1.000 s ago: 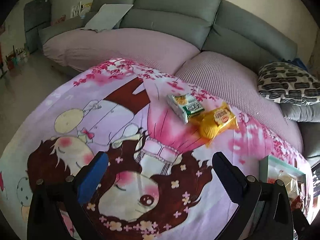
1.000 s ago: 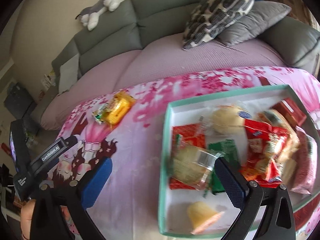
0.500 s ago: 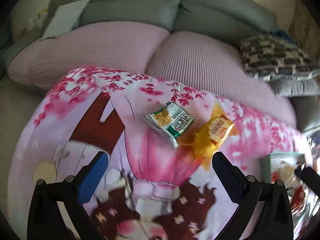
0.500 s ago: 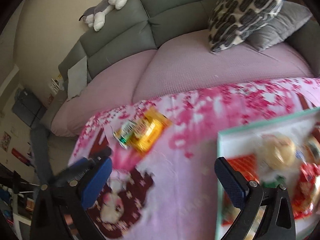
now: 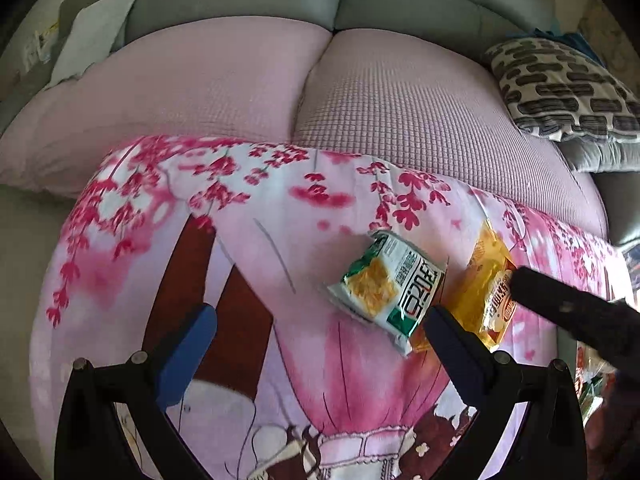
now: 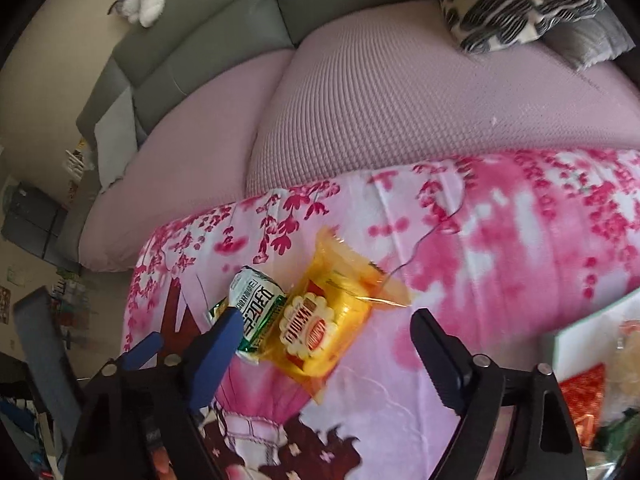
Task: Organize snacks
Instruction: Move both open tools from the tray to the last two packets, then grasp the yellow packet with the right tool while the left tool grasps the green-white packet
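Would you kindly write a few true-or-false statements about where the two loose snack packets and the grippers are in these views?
1. The green-and-white packet and the yellow packet lie touching on the pink printed cloth. True.
2. The right gripper has clamped the yellow packet. False: its jaws have just been closing but stand open around it.
3. The left gripper holds nothing. True.
4. Both packets lie inside the teal-rimmed box. False: they lie outside it, on the cloth.
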